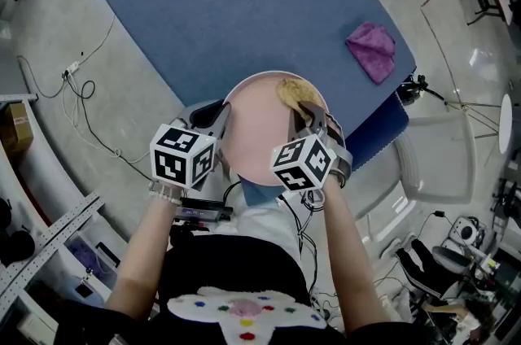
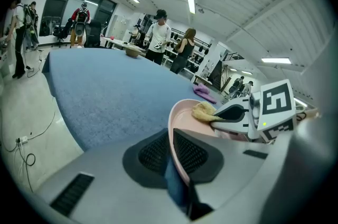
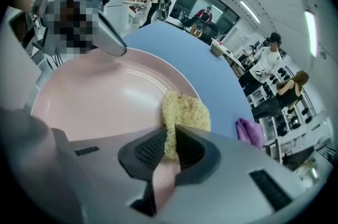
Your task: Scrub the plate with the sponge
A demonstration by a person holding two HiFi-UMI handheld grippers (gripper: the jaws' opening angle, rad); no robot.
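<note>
A pink plate (image 1: 259, 132) is held up off the near edge of the blue table (image 1: 244, 2). My left gripper (image 1: 221, 117) is shut on the plate's left rim (image 2: 171, 136), which stands on edge between the jaws. My right gripper (image 1: 308, 117) is shut on a yellow sponge (image 1: 291, 93), pressed against the plate's upper right face. In the right gripper view the sponge (image 3: 182, 112) sticks out past the jaws onto the plate (image 3: 100, 101). From the left gripper view the sponge (image 2: 203, 111) shows at the plate's far rim with the right gripper (image 2: 232, 112) behind it.
A purple cloth (image 1: 373, 49) lies on the table's right side. Cables (image 1: 77, 83) trail on the floor at left, and a tripod stand (image 1: 440, 95) is at right. Several people (image 2: 158, 38) stand beyond the table's far end.
</note>
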